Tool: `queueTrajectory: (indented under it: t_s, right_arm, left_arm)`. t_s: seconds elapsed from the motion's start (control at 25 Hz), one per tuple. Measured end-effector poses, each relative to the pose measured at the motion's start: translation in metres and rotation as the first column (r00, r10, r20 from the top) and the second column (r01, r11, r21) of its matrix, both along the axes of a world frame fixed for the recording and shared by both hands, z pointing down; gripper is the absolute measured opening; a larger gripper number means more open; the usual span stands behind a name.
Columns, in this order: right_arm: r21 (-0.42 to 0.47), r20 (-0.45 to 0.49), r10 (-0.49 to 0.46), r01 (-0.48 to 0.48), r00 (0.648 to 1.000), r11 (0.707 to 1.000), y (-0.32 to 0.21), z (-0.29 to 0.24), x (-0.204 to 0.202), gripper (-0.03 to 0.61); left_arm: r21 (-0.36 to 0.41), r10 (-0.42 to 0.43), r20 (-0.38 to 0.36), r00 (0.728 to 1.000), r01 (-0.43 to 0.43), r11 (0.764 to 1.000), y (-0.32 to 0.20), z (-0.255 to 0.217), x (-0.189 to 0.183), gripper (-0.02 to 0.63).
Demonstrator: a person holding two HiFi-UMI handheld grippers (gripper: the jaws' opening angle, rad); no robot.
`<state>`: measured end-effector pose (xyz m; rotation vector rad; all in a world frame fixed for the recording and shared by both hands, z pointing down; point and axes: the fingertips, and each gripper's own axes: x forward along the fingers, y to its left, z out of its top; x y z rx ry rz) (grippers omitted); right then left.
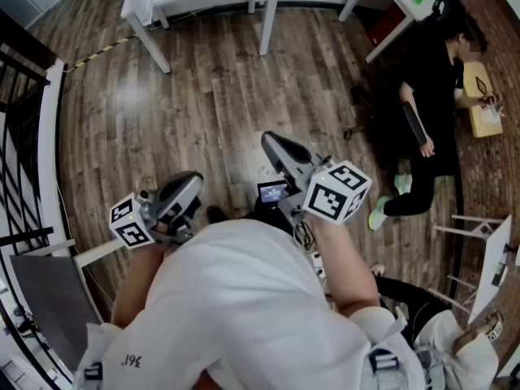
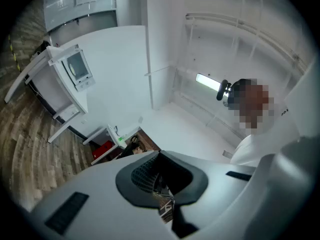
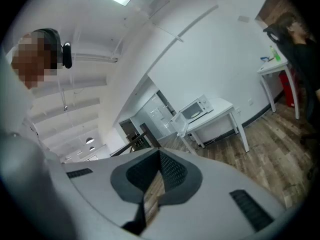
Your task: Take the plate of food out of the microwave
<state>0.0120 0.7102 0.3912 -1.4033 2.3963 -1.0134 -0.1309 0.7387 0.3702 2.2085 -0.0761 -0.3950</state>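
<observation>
In the head view we hold the left gripper (image 1: pixel 184 188) and the right gripper (image 1: pixel 275 145) over wooden floor (image 1: pixel 203 104). In the left gripper view its jaws are pressed together on nothing, and the microwave (image 2: pixel 76 70) stands far ahead, up and to the left. In the right gripper view those jaws are likewise clenched and empty. The microwave sits well beyond them on a white table (image 3: pixel 220 115), door open, and the plate of food inside is too small to make out.

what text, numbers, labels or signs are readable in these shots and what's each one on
"36" plus a tiny unreadable mark: print on the person's white shirt.
Small screen: too small to read.
Marker cubes: patterns only, no letters.
Microwave: no label legible.
</observation>
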Motion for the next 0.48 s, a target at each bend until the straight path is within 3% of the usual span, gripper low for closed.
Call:
queueTrajectory:
  t_s: [0.16,0.48]
  right_arm:
    - [0.074,-0.044,0.015,-0.011,0.999,0.997,-0.037,-0.008,0.021,-0.009]
    - [0.079,-0.100,0.056,-0.048,0.993,0.996,-0.040,-0.005,0.036,-0.009]
  left_arm:
    - [0.072,-0.013,-0.014,1.000,0.014,0.997,-0.030,-0.001,0.009,0.006]
    - [0.071,0.012,0.003,1.000,-0.012,0.997,-0.031,-0.001,0.016,0.006]
